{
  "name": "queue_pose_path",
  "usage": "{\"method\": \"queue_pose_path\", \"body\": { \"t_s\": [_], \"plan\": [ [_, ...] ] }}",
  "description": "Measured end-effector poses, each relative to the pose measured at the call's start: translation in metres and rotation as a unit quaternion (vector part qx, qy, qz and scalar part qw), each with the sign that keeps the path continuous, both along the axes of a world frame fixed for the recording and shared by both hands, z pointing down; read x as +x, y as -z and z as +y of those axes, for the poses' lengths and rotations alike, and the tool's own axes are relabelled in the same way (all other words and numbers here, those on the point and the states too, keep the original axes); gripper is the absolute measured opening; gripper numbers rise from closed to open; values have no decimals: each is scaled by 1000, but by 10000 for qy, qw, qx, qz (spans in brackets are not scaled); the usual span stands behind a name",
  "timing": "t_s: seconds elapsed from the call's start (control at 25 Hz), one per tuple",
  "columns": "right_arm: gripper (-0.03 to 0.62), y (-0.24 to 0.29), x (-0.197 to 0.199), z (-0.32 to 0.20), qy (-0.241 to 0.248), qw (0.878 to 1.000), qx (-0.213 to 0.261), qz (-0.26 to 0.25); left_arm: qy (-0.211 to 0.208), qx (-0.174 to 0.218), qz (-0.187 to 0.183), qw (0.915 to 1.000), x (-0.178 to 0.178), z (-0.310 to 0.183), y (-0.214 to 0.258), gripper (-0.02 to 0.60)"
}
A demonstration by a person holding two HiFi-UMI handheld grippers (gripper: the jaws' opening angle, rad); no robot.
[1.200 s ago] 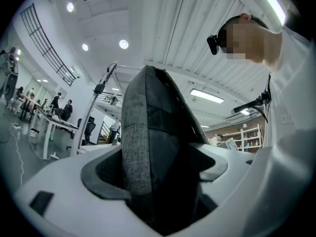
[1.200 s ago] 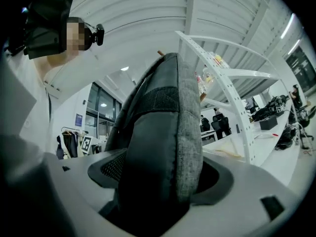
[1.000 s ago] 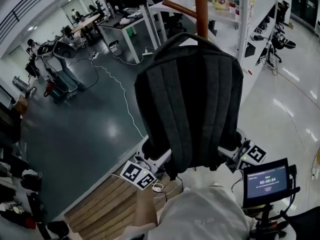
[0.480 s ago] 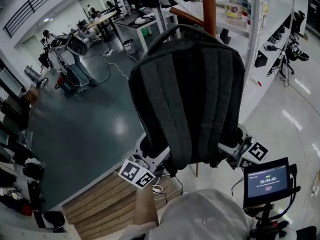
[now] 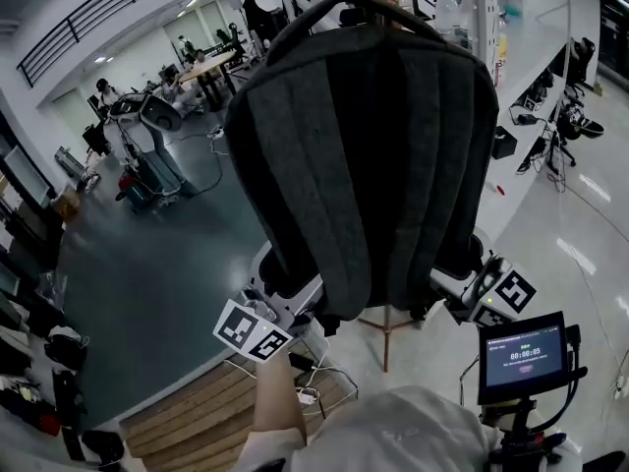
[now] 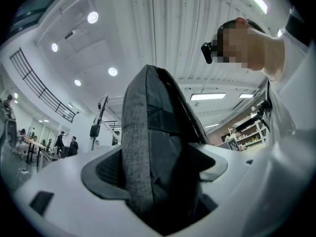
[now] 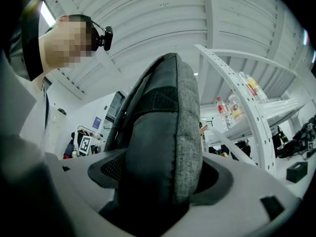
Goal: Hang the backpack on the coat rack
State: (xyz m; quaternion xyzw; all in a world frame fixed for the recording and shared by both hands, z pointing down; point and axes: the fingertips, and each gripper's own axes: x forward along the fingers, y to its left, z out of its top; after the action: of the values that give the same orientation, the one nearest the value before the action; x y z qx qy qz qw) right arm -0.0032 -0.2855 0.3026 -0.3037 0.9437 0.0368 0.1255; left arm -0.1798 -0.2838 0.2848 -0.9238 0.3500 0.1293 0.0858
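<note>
Open workshop hall, glossy floor, shelving: you hold the grey backpack (image 5: 364,155) aloft before the coat rack (image 5: 384,344), left gripper (image 6: 158,174) and right gripper (image 7: 160,181) each clamped on its lower sides; approach step, apparently; next, top handle (image 5: 354,3) needs guiding over a rack arm.

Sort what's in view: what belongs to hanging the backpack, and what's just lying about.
Job: backpack, coat rack, left gripper and right gripper, both shut on the backpack.
Lying about: bottles on the shelf, far table, floor cables, small screen.
</note>
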Motion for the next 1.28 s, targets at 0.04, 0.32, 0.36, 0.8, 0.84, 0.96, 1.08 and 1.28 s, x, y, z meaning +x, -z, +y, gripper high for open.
{"method": "queue_pose_path", "body": {
  "t_s": [0.04, 0.32, 0.36, 0.8, 0.84, 0.96, 1.08, 1.28],
  "plan": [
    [394, 4, 3, 0, -43, 10000, 22, -30, -55, 27, -28, 10000, 3, -1, 5, 397],
    [394, 1, 18, -12, -378, 9990, -189, -121, -403, -140, -105, 9990, 18, -27, 7, 397],
    [394, 1, 20, -13, -406, 9989, -228, -113, -439, -177, -95, 9988, 20, -30, 6, 397],
    [394, 7, 53, -18, -336, 9967, -743, -43, -595, -745, 60, 9954, 54, -43, 6, 397],
    [394, 5, 52, -18, -331, 9966, -754, -39, -608, -760, 73, 9952, 53, -43, 5, 396],
    [394, 15, 55, -18, -323, 9963, -795, -3, -646, -809, 127, 9946, 54, -45, 12, 397],
    [394, 22, 54, -18, -346, 9952, -916, 37, -693, -955, 196, 9928, 53, -47, 15, 397],
    [394, 2, 53, -34, -448, 9891, -1400, 51, -723, -1519, 244, 9855, 50, -62, -8, 397]
  ]
}}
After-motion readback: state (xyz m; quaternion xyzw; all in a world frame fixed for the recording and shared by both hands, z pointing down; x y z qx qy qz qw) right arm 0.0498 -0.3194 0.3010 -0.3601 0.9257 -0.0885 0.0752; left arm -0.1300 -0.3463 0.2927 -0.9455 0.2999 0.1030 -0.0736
